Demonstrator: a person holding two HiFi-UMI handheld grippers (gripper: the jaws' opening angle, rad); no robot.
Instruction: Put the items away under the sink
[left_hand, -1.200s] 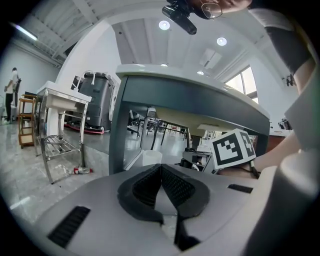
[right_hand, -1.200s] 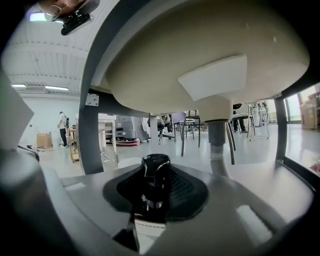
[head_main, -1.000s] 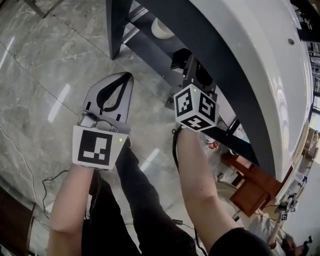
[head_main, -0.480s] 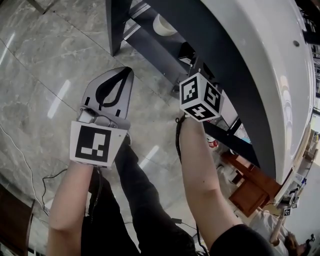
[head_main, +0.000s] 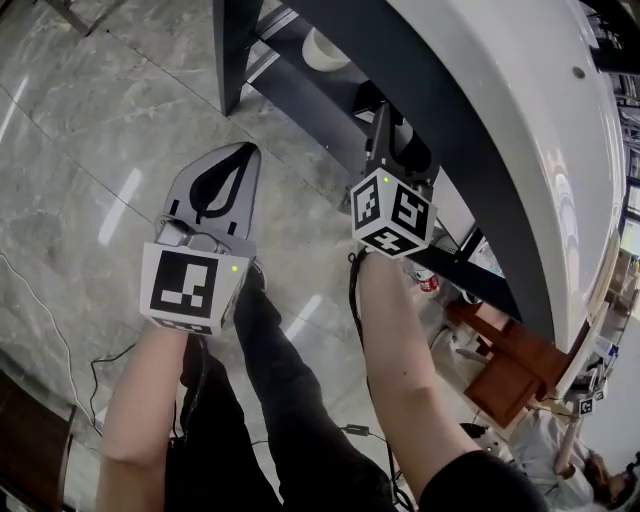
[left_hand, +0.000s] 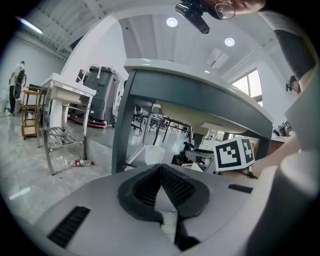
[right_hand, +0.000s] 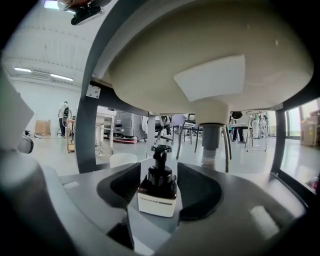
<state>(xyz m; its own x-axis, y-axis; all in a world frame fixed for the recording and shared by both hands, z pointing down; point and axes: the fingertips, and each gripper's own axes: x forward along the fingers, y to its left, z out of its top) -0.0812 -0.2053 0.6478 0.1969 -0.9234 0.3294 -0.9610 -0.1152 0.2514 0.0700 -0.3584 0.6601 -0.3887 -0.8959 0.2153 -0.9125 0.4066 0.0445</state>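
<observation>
**Pump bottle set down under the sink, right gripper letting go**

The pump bottle (right_hand: 158, 197) stands upright between the jaws of the right gripper (right_hand: 159, 170). These jaws have just been opening. A narrow gap shows on each side of the bottle, so the pads no longer press on it. The bottle appears to sit on the dark shelf (head_main: 290, 85) below the sink (right_hand: 200, 60), towards the shelf's front edge. A white cup (right_hand: 122, 160) stands further back to its left and the drain pipe (right_hand: 211, 142) behind it to the right. The left gripper (left_hand: 161, 170) hangs outside the shelf with its jaws closed tip to tip and nothing in them.

The bottle looks stiff, with a squarish body, dark above and white below, and a thin black pump on top. If full it probably has some weight, carried low. The sides look smooth, so a loose grip may slip.

The best hold is likely across two flat sides of the body, about halfway up. The pump head is a poor place: it could sink or let the bottle swing. With its narrow foot it could topple if a jaw brushes it.
</observation>
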